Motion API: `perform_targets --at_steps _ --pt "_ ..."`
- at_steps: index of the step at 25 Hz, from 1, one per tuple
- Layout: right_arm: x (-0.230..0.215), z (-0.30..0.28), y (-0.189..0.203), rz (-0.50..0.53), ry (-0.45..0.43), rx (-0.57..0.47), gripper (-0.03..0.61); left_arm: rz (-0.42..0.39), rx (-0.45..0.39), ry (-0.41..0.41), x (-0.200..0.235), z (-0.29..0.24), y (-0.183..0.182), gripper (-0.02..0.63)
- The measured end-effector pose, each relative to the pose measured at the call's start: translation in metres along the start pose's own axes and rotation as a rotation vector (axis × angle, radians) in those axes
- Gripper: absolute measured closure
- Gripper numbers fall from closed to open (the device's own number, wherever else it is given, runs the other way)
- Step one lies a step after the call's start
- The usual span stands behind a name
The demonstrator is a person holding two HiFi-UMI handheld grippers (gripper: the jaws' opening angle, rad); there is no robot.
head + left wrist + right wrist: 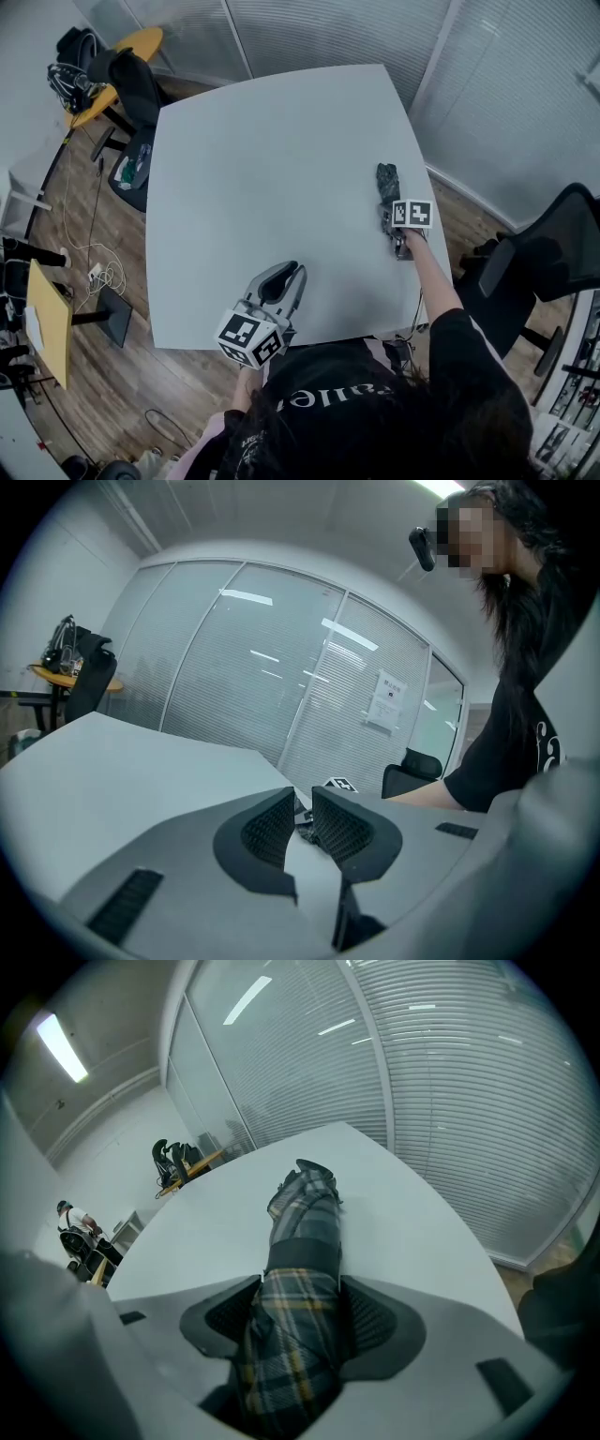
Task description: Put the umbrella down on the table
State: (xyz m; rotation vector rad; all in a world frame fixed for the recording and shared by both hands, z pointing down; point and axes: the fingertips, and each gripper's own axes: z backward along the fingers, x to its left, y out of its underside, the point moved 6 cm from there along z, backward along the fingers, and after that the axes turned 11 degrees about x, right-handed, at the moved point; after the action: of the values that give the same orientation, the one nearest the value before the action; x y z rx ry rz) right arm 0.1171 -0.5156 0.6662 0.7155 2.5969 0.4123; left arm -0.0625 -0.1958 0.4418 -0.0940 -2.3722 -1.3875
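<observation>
A folded plaid umbrella (387, 180) lies on the white table (272, 169) near its right edge, pointing away from me. In the right gripper view the umbrella (302, 1241) runs from under the camera out across the table (412, 1232), with a dark strap around its middle. My right gripper (392, 221) straddles its near part. Its jaws (300, 1302) stand wide on either side of the fabric, which fills the space between them. My left gripper (286, 274) hovers over the table's near edge with its jaws (303, 803) almost together and nothing between them.
A black office chair (553, 253) stands just right of the table. Another dark chair (136, 84) and a yellow round table (141, 42) with gear are at the far left. Cables (98, 272) and a yellow board (47, 319) lie on the wooden floor. Glass walls with blinds close the back.
</observation>
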Motion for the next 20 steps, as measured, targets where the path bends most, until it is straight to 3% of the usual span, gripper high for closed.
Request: perform_targets --at_steps 5,11,20 --pt "0.001 0.010 0.003 -0.038 -0.024 -0.024 0.304 -0.004 0.008 0.017 0.001 0.001 0.000 0.540" --pt "0.013 0.046 0.012 -0.054 -0.044 -0.122 0.304 -0.005 0.005 0.033 0.005 0.007 0.000 0.540" --pt "0.076 0.107 0.056 -0.009 -0.166 -0.223 0.305 -0.018 0.012 0.092 0.014 0.027 0.008 0.539"
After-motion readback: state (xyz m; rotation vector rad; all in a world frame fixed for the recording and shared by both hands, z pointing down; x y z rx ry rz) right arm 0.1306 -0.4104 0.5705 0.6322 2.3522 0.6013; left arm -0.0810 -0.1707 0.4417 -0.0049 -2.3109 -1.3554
